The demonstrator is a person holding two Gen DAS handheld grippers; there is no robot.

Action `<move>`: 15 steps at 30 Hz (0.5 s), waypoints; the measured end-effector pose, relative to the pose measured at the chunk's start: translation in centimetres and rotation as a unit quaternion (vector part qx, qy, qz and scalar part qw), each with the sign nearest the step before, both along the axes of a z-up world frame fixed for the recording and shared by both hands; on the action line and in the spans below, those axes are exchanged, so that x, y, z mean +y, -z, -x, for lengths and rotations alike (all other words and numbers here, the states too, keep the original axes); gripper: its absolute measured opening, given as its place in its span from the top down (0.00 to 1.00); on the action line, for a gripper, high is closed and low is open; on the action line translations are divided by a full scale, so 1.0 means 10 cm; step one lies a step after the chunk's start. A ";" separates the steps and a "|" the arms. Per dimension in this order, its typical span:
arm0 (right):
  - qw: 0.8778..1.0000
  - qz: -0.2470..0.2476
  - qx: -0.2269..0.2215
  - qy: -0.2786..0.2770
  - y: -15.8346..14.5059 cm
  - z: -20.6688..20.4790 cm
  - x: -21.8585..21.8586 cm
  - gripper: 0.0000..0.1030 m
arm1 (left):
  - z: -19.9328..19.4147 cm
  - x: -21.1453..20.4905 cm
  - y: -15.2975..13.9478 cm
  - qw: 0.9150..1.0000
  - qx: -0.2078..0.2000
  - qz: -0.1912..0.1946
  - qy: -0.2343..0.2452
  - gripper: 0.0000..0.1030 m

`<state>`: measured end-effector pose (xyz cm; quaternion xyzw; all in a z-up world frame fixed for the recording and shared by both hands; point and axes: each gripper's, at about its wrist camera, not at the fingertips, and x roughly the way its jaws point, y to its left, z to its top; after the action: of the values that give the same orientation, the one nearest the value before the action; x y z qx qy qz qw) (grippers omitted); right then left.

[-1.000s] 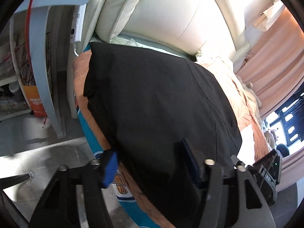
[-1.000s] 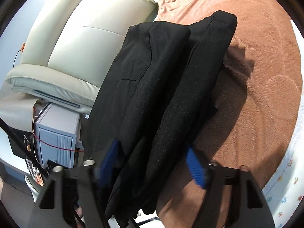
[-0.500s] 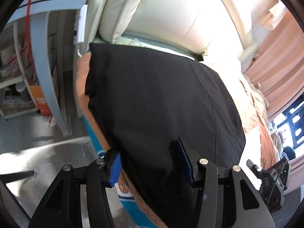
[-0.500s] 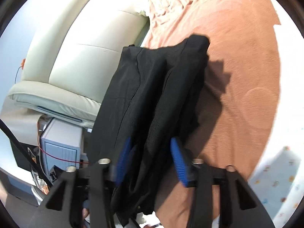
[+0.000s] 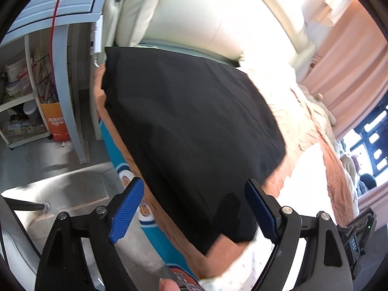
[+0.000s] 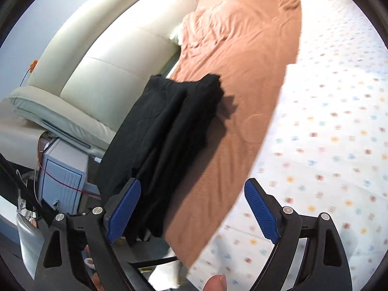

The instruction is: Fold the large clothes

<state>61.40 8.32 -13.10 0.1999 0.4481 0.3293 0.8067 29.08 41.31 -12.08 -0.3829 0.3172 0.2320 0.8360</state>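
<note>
A black garment (image 5: 189, 131) lies folded flat on the orange blanket (image 5: 339, 169) near the bed's left edge, its far end against the cream headboard (image 5: 206, 12). In the right wrist view the same black garment (image 6: 165, 131) shows as a stack of folded layers on the orange blanket (image 6: 242, 72). My left gripper (image 5: 194, 208) hovers above the garment's near edge, jaws opening, pads clear of the cloth. My right gripper (image 6: 191, 208) is drawn back from the garment's near end, jaws opening, nothing pressed between them.
A grey-blue shelf unit (image 5: 60, 55) with clutter stands left of the bed. The patterned white sheet (image 6: 327, 145) covers the bed's right part. Pink curtains (image 5: 351, 60) and a window lie far right. A thumb (image 6: 214, 282) shows at the bottom edge.
Both grippers opened wide, let go of the black garment and pulled back from it. The garment now lies flat on the blanket.
</note>
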 end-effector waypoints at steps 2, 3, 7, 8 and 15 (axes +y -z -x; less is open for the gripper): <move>0.999 0.007 -0.032 0.025 -0.10 0.18 -0.22 0.15 | 0.01 -0.12 -0.06 1.000 -0.002 -0.007 0.012 0.17; 0.998 0.013 -0.055 0.041 -0.15 0.30 -0.35 0.11 | 0.03 -0.21 -0.10 1.000 -0.003 -0.011 0.020 0.17; 0.993 0.027 -0.099 0.063 -0.26 0.77 -0.69 0.00 | 0.09 -0.47 -0.25 0.999 -0.008 -0.030 0.037 0.16; 0.992 0.030 -0.105 0.068 -0.27 0.86 -0.77 0.00 | 0.12 -0.55 -0.30 0.999 -0.011 -0.037 0.039 0.16; 0.987 0.031 -0.116 0.106 -0.47 1.58 -1.38 0.00 | 0.38 -1.08 -0.66 0.992 -0.042 -0.094 0.079 0.02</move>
<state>45.60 -5.53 -8.41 0.1815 0.3375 0.2492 0.8894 25.27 30.47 -5.52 -0.2858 0.2879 0.1777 0.8966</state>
